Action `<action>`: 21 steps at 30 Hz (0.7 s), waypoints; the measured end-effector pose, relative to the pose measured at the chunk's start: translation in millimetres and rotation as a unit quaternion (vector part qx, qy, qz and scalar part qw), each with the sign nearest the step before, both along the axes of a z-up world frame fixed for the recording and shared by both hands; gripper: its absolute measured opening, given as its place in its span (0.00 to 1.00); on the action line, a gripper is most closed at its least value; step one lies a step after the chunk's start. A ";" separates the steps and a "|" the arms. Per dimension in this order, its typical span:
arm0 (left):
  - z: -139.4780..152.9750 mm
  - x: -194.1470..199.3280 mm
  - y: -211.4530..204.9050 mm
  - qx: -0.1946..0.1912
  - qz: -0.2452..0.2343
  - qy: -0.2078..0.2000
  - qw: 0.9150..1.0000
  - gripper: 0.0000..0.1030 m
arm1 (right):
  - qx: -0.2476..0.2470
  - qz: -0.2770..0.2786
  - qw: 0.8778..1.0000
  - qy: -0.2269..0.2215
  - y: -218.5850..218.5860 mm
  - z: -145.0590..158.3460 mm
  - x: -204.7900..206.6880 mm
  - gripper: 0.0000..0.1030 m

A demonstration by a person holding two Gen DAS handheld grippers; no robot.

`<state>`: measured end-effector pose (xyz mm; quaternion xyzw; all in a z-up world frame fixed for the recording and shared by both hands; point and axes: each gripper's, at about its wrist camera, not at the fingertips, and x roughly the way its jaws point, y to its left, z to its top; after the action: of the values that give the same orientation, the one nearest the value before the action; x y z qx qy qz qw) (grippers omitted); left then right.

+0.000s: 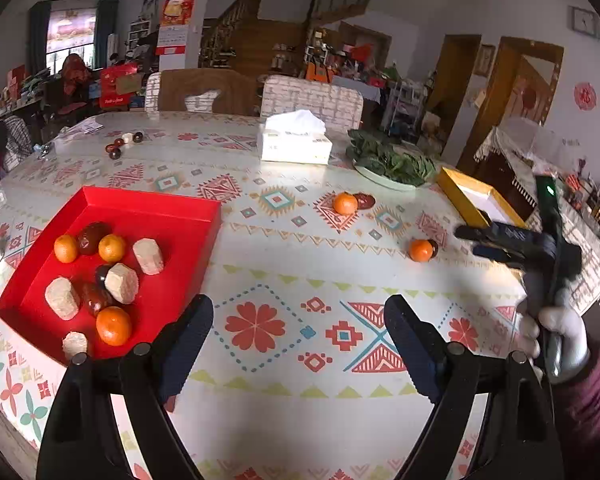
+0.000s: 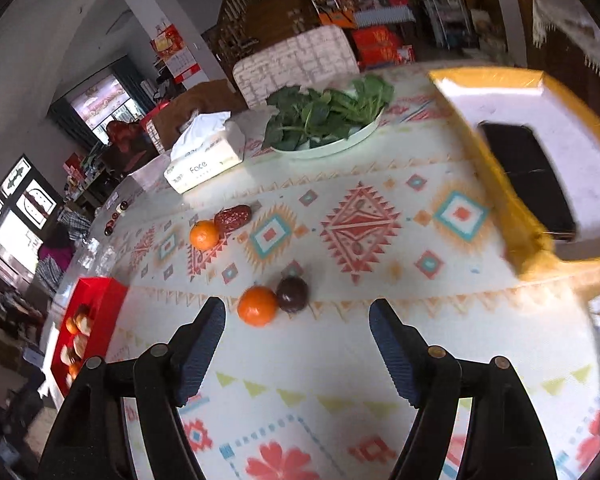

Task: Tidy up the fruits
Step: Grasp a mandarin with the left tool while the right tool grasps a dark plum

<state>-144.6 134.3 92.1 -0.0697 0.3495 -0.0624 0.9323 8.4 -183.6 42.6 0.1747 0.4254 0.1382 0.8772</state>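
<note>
Your left gripper [image 1: 298,336] hangs over the patterned tablecloth [image 1: 284,248], jaws spread wide with nothing between them. To its left sits a red tray [image 1: 148,208] holding three oranges [image 1: 113,325], a few dark red dates [image 1: 92,236] and four pale, faceted blocks [image 1: 148,256]. One orange and one block lie at the near edge of the tray, close to your left finger.

Your right gripper [image 2: 298,340] also stands open and empty. In the left view it shows blurred at the right edge, held by a white-gloved hand [image 1: 560,332] with a maroon sleeve.

Two pairs of fruit lie loose on the cloth. Just ahead of your right gripper, an orange [image 2: 257,305] touches a round dark fruit [image 2: 293,294]. Farther off, a second orange [image 2: 204,234] touches a wrinkled date [image 2: 233,217].

Beyond them stand a tissue box [image 2: 204,152] and a white plate of green leaves [image 2: 328,116]. To the right lies a yellow tray [image 2: 496,184], blurred, with a flat black object [image 2: 528,172] inside
</note>
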 end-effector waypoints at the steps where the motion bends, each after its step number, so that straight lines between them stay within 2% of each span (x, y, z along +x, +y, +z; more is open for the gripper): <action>1: -0.9 0.4 -0.6 0.002 0.000 0.001 1.000 0.84 | 0.007 0.004 1.000 0.005 4.1 -3.1 7.9 0.77; 4: -4.0 6.0 1.5 0.001 0.008 0.007 1.000 0.84 | 0.016 0.019 1.000 0.005 18.5 -7.1 18.3 0.77; 7: -8.2 11.4 6.2 -0.011 0.014 0.013 1.000 0.84 | 0.043 0.062 0.997 -0.016 34.0 -7.9 22.7 0.77; 10: -14.3 16.0 5.6 -0.023 0.012 0.024 0.999 0.84 | 0.060 0.092 0.994 -0.012 46.8 -13.7 29.9 0.77; 15: -26.6 22.8 -5.4 -0.028 -0.002 0.041 0.999 0.84 | 0.052 0.111 0.992 -0.016 56.9 -16.4 30.9 0.78; 18: -29.5 24.8 -12.1 -0.021 -0.009 0.046 0.999 0.84 | 0.101 0.145 0.984 -0.010 56.7 -13.2 27.9 0.78; 20: -30.0 26.6 -17.3 -0.015 -0.013 0.046 0.999 0.84 | 0.162 0.186 0.969 0.006 56.6 -12.2 26.0 0.78; 21: -30.1 27.5 -19.7 -0.012 -0.016 0.046 0.999 0.84 | 0.173 0.192 0.966 0.005 55.0 -10.5 25.3 0.78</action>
<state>-117.1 114.5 62.0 -0.0786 0.3923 -0.0780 0.9132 33.7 -128.6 32.1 0.2395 0.4250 0.3751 0.7883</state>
